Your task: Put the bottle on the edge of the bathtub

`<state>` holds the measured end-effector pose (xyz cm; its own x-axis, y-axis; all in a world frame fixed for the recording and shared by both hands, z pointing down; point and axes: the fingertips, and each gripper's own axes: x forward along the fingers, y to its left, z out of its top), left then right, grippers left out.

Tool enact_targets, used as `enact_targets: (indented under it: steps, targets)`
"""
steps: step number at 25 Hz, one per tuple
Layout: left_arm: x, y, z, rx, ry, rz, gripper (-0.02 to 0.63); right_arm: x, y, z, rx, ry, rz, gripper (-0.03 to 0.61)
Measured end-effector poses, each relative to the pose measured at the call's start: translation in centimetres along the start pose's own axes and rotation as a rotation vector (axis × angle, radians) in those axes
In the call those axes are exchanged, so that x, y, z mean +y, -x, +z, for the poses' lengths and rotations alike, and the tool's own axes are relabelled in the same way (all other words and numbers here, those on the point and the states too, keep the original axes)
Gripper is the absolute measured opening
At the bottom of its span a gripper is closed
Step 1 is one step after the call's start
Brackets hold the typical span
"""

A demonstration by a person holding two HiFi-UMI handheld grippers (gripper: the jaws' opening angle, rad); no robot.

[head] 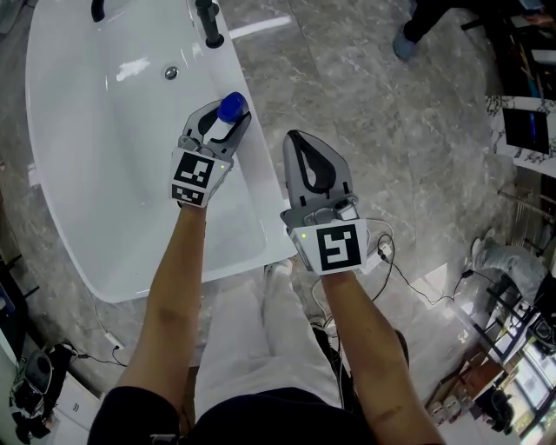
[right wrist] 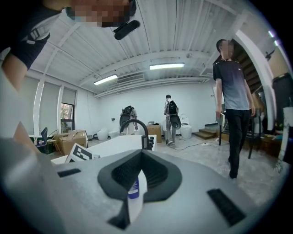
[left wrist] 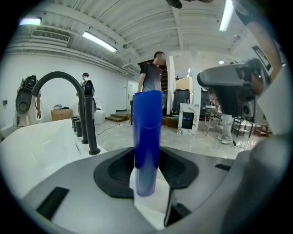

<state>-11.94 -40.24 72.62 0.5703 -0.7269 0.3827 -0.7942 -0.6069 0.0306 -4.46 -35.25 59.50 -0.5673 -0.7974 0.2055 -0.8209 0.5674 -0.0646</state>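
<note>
A white bottle with a tall blue cap (head: pixel 231 108) stands between the jaws of my left gripper (head: pixel 226 122), which is shut on its white body. It hangs over the right rim of the white bathtub (head: pixel 250 204); I cannot tell if it touches. In the left gripper view the blue cap (left wrist: pixel 147 132) rises from the left gripper (left wrist: pixel 147 171). My right gripper (head: pixel 295 143) is over the marble floor to the right of the tub, shut with nothing held. In its own view the right gripper (right wrist: pixel 137 183) shows only a narrow slit.
A black faucet (head: pixel 208 22) stands at the tub's far rim, also seen as the arched faucet (left wrist: pixel 87 119). A drain fitting (head: pixel 171 73) sits inside the basin. Cables (head: pixel 408 278) trail on the floor at right. People stand in the room: a person (left wrist: pixel 153 75) and another person (right wrist: pixel 236 100).
</note>
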Motion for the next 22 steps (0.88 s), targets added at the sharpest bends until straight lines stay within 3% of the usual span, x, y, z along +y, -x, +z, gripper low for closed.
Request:
enact_targets:
  steps: [9, 22]
  targets:
    - [-0.4, 0.3, 0.4, -0.007, 0.029, -0.015, 0.285, 0.3, 1.2, 0.7, -0.005, 0.004, 0.000, 0.000]
    - [0.3, 4.0, 3.7, -0.156, 0.067, 0.049, 0.302, 0.4, 2.8, 2.0, -0.022, 0.026, -0.013, 0.000]
